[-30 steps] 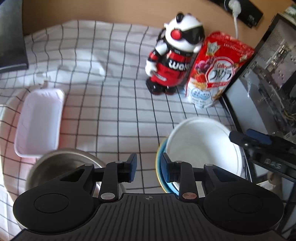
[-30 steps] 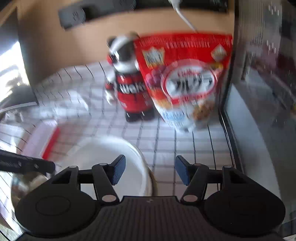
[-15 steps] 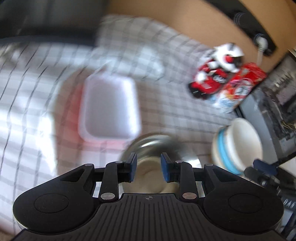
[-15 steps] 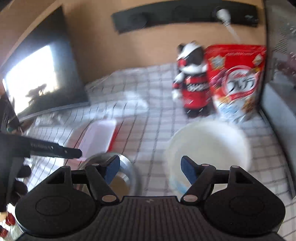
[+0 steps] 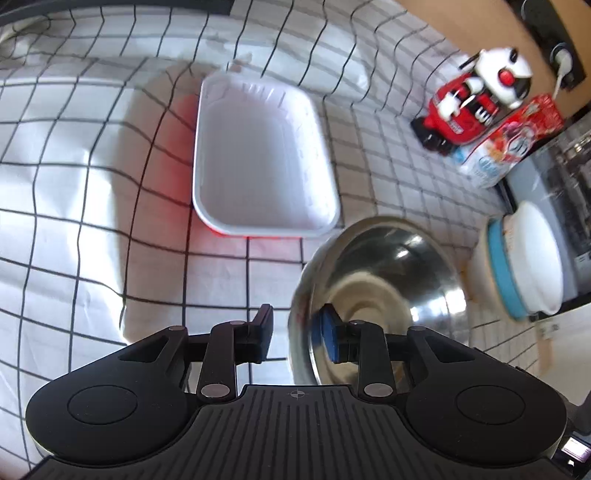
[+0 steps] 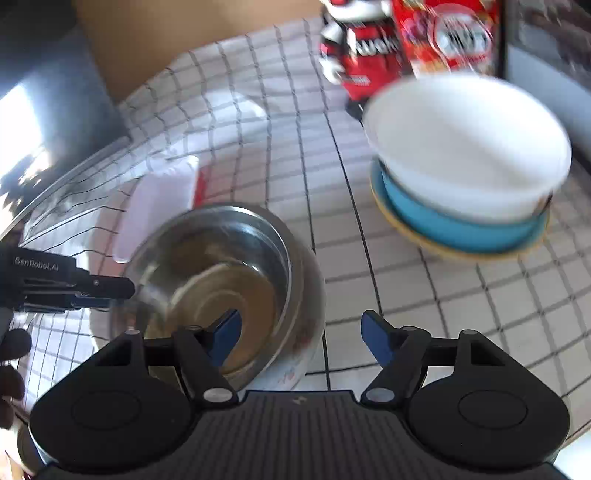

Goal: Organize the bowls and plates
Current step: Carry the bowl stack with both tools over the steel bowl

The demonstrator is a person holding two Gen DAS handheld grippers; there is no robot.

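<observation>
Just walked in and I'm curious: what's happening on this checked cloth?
A person is tidying dishes with two hand-held grippers. The left gripper, fingers opening, straddles the near rim of the steel bowl; the right gripper is open astride the rim on its side. Neither grips yet. A white bowl sits stacked in a blue bowl nearby.

Hard sunlight glared off the checked cloth (image 5: pixel 92 229); steel bowl (image 6: pixel 221 266) gleamed; motion blur, grid lines bowed at edges.

Readable: "GenRobot.AI" in pale letters along the black left gripper (image 6: pixel 110 290). Print on the cereal bag (image 6: pixel 448 35) too blurred to read.
</observation>
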